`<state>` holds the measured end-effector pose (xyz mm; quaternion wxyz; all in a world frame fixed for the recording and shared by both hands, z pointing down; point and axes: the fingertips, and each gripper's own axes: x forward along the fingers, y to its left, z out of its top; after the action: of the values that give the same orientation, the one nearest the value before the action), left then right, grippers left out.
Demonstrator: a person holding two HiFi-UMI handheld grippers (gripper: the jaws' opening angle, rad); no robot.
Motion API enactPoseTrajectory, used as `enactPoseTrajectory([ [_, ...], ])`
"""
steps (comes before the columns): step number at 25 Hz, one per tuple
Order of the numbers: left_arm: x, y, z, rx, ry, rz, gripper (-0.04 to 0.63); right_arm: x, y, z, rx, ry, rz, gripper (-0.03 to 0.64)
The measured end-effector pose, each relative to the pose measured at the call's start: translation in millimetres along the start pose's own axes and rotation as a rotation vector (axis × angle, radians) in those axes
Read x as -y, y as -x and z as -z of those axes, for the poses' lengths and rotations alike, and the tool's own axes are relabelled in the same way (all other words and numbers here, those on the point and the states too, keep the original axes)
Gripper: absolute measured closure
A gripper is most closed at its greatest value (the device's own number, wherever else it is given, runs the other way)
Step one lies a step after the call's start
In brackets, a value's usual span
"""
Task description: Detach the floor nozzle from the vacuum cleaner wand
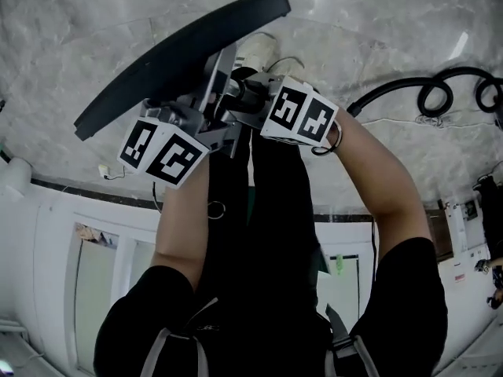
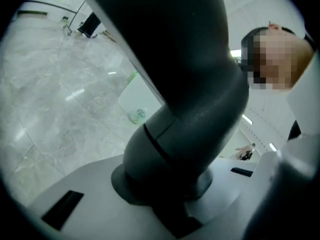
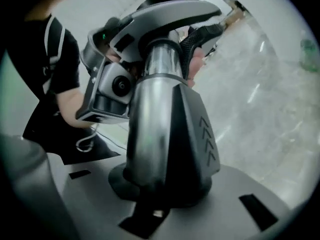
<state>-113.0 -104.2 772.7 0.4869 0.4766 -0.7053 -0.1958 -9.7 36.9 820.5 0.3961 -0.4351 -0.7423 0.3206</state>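
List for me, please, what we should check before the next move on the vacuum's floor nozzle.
1. Left claw closed on the nozzle neck: ok.
2. Right claw closed on the wand collar: ok.
3. Floor nozzle held up off the floor: ok.
4. Nozzle parted from the wand: cannot tell; the join sits hidden between the two claws.
5. Hose lying apart from the nozzle: ok.
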Motion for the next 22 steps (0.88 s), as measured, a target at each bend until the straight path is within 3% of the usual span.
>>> enactPoseTrajectory([
  [2, 0, 3, -4, 0.009, 0.053, 0.005, 0.523, -16, 4, -1, -0.014, -0.043, -0.100, 0.520],
  [3, -2, 1, -4, 0.007, 0.070, -0.026, 0.525, -11, 7, -1, -0.012, -0.040, -0.048, 0.520],
  [5, -10, -11, -2, -0.011, 0.061, -0.124, 0.525, 23, 17, -1, 0.013, 0.023, 0.275, 0.520],
  [7, -12, -20, -4, -0.013, 0.028, -0.170, 0.525, 57, 28, -2, 0.043, 0.105, 0.608, 0.520],
  [8, -10, -21, -7, -0.003, 0.019, -0.153, 0.525, 63, 30, -3, 0.044, 0.127, 0.663, 0.520],
  [9, -8, -19, -8, 0.006, 0.017, -0.119, 0.525, 60, 26, -3, 0.031, 0.124, 0.602, 0.520],
  [10, -3, -15, -10, 0.011, 0.017, -0.081, 0.525, 44, 20, -1, 0.007, 0.094, 0.436, 0.522],
  [11, 3, -7, -17, 0.024, 0.009, -0.041, 0.523, 20, 16, 3, -0.021, 0.045, 0.215, 0.525],
  [12, 11, 5, -36, 0.062, -0.027, -0.003, 0.525, -7, 16, 12, -0.053, -0.015, 0.004, 0.528],
  [13, 18, 20, -72, 0.135, -0.090, 0.022, 0.525, -30, 21, 32, -0.090, -0.080, -0.141, 0.531],
  [14, 18, 36, -118, 0.222, -0.146, 0.029, 0.525, -45, 28, 64, -0.136, -0.136, -0.181, 0.532],
  [15, 12, 47, -160, 0.295, -0.164, 0.021, 0.525, -49, 35, 103, -0.185, -0.171, -0.122, 0.532],
  [17, -12, 53, -201, 0.331, -0.124, -0.037, 0.525, -49, 49, 172, -0.284, -0.156, 0.087, 0.531],
  [19, -27, 55, -192, 0.285, -0.101, -0.118, 0.525, -49, 61, 206, -0.381, -0.033, 0.219, 0.531],
  [22, -22, 51, -152, 0.214, -0.027, -0.128, 0.525, -33, 84, 205, -0.465, 0.171, 0.344, 0.531],
])
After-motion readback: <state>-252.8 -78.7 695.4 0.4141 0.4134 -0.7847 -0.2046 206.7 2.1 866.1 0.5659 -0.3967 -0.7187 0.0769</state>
